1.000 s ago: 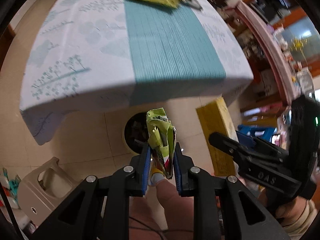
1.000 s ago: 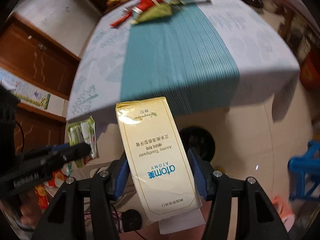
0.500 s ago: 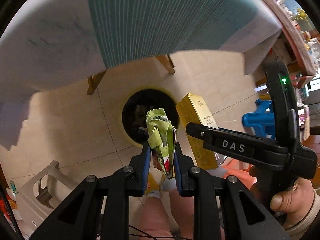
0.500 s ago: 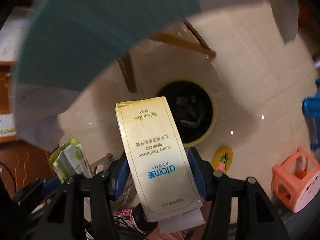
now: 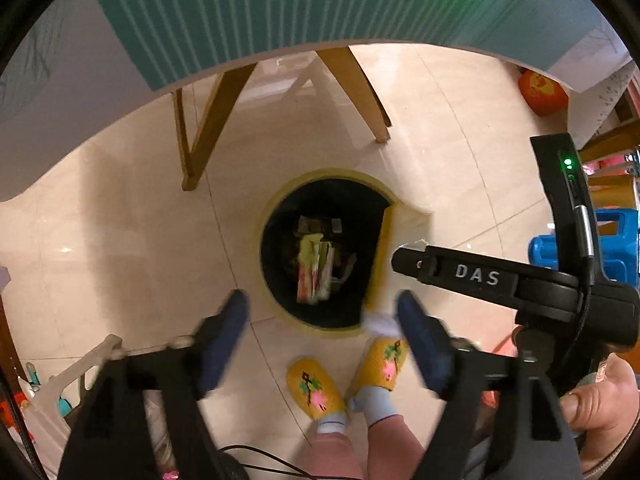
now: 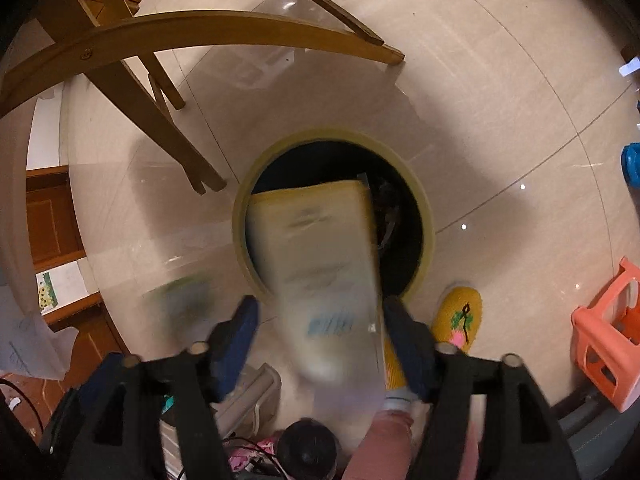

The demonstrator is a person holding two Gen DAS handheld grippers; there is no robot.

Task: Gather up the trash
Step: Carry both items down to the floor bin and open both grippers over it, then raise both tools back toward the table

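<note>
I have both grippers pointed down over the round yellow-rimmed waste bin with a black inside (image 5: 276, 216), which stands on the pale tiled floor (image 5: 120, 220) just past the hem of the teal-striped tablecloth (image 5: 280, 4) and near the wooden table legs (image 5: 356, 92). My left gripper (image 5: 322, 320) has just been opening; its blue-padded fingers (image 5: 224, 332) now stand wide apart with nothing between them. The crumpled green-and-white wrapper (image 5: 316, 268) lies loose inside the bin, toward the middle of its dark bottom among other scraps I cannot make out. My right gripper (image 6: 320, 332) has also just been opening, and its blue pads (image 6: 236, 336) stand clear of the long cream-and-gold toothpaste carton (image 6: 320, 256), which is blurred between the jaws, its far end already over the bin's mouth at the near-left part of the rim (image 6: 240, 240); the pads do not appear to press on it. In the left view the same carton (image 5: 380, 256) shows edge-on against the bin's right inner wall, beside the black arm of the right gripper marked DAS (image 5: 476, 276). Yellow knitted slippers with flower patterns (image 5: 316, 392) stand on the floor just on the near side of the bin. An orange plastic stool (image 6: 608, 340) sits at the right edge of the right view.
</note>
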